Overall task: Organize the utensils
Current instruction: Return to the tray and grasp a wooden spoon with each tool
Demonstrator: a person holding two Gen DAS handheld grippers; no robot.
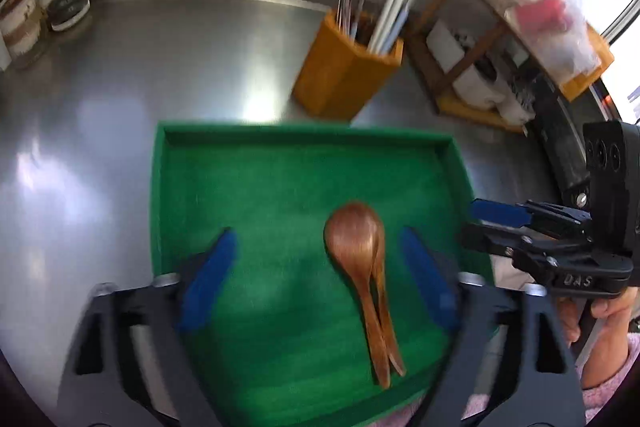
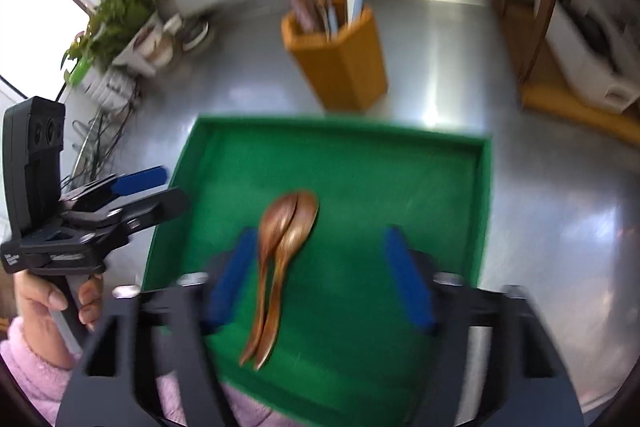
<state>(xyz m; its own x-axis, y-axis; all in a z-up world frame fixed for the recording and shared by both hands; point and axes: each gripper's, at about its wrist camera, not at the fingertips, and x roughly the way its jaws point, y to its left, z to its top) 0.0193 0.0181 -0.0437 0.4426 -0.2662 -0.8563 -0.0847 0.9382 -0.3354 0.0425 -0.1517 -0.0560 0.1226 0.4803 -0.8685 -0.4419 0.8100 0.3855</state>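
Two wooden spoons (image 1: pixel 360 267) lie side by side in your green tray (image 1: pixel 304 137); both tools, left (image 1: pixel 316 269) and right (image 2: pixel 320 275), hang released above. Next, grasp one for the wooden holder (image 1: pixel 344 75).

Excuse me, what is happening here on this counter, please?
A person holds a two-finger gripper in each hand above a green tray on a steel counter. Two wooden spoons lie together in the tray. The left gripper and the right gripper both have their jaws apart and hold nothing. Behind the tray stands a wooden utensil holder, already filled with metal cutlery. The spoons are not yet picked up.
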